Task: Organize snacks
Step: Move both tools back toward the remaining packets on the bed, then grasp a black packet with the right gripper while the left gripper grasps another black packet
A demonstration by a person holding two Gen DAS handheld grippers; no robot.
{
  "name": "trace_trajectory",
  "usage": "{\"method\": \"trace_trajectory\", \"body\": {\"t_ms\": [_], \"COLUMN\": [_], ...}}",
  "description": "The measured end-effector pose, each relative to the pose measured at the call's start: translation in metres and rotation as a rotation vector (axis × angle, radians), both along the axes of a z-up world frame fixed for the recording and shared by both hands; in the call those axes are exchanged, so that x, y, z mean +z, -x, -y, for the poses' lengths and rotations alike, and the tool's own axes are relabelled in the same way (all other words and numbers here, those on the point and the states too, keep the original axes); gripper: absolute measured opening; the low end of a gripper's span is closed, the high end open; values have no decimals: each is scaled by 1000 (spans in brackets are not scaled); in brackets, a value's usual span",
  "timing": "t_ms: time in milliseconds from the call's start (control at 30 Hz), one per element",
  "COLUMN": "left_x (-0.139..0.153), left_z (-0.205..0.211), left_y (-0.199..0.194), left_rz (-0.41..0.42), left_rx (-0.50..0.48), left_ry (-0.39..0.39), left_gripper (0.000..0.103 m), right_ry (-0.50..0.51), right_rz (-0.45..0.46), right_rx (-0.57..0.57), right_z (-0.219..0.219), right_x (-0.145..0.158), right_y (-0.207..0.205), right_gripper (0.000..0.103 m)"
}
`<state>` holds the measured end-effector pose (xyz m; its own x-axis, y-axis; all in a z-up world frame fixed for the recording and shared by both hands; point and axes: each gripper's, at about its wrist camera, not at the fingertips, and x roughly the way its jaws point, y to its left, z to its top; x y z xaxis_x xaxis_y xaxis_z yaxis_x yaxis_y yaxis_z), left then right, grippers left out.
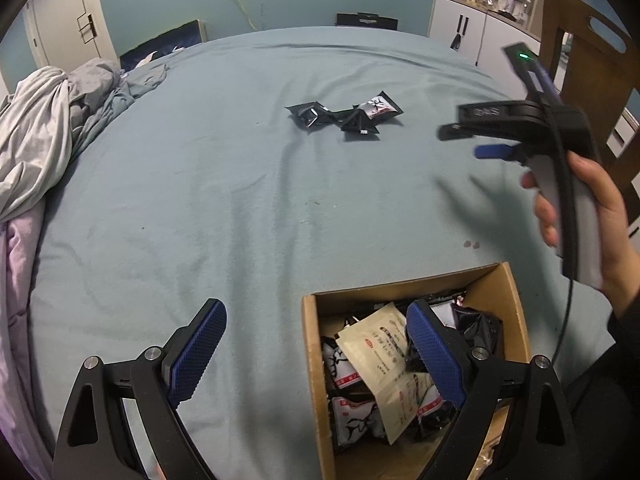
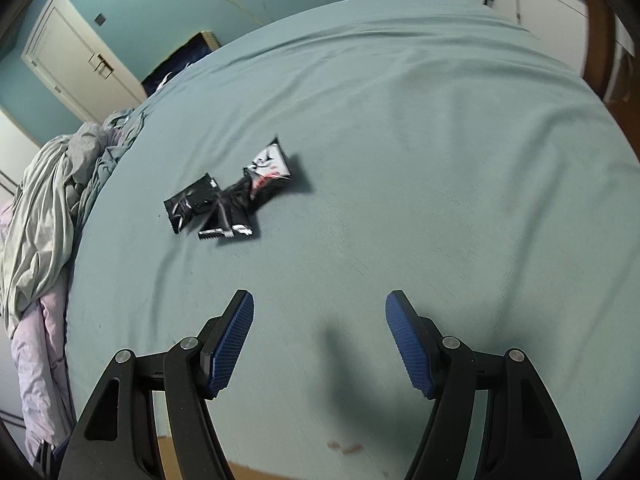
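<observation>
Three dark snack packets (image 1: 345, 115) lie bunched together on the teal bed sheet, far from the box; the right wrist view shows the same packets (image 2: 230, 196) ahead and left of the fingers. A cardboard box (image 1: 316, 360) holding several packets sits at the near edge. My left gripper (image 1: 316, 332) hangs open over the box's left wall, its right finger above the contents, nothing between the pads. My right gripper (image 2: 320, 320) is open and empty above bare sheet; in the left wrist view the right gripper (image 1: 468, 140) hovers right of the packets, held by a hand (image 1: 600, 216).
Crumpled grey and lilac bedding (image 1: 52, 136) is piled along the bed's left edge. A wooden chair (image 1: 588, 64) and white cabinets (image 1: 480, 36) stand beyond the right edge. Small reddish marks (image 1: 471, 244) dot the sheet near the box.
</observation>
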<state>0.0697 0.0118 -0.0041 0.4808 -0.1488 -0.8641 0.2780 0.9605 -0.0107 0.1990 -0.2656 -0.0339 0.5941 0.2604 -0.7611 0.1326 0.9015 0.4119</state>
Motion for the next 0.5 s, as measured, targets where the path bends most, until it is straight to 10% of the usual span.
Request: {"method": "trace_trajectory", "body": {"t_ms": [500], "left_x": [-7], "left_z": [-9], "left_y": [-18], "left_rz": [-54], "left_rx": [49], "left_ry": [62], "left_gripper": [93], "right_ry": [-46], "right_rz": [-16], "right_rx": [220], "right_z": [-62], "right_x": [-34], "right_y": [-135], "right_gripper": [68]}}
